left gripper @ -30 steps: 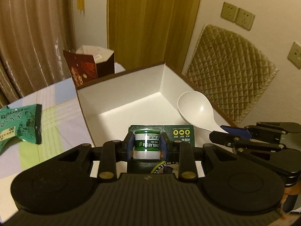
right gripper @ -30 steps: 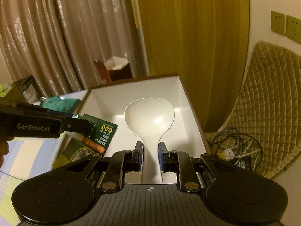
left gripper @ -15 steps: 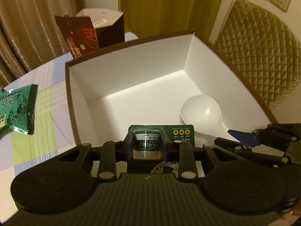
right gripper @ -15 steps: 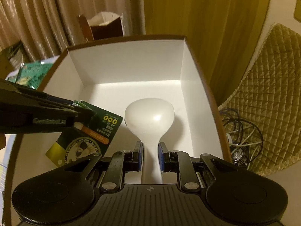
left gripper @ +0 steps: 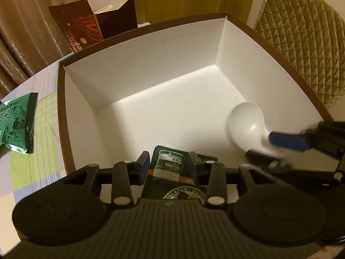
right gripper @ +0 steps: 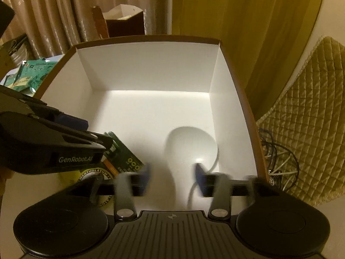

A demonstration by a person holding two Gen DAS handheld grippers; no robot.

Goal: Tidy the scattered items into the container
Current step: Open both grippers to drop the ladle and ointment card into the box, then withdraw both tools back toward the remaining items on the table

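A white box with a brown rim (left gripper: 62,116) (right gripper: 237,69) stands on the table. My left gripper (left gripper: 169,164) is low inside it with its jaws parted around a green salve pack (left gripper: 169,165), a small jar on a green card (right gripper: 127,157). My right gripper (right gripper: 172,174) is open and blurred with motion. The white spoon (right gripper: 192,144) lies on the box floor at the right between and beyond its fingers, also seen in the left wrist view (left gripper: 248,127).
A green snack packet (left gripper: 17,125) lies on the checked tablecloth left of the box. A dark red paper bag (left gripper: 90,26) stands behind the box. A quilted chair back (left gripper: 301,38) and cables (right gripper: 280,161) are to the right.
Both grippers went down into the box. My right gripper opened and let the spoon go. My left gripper's jaws spread apart from the salve jar.
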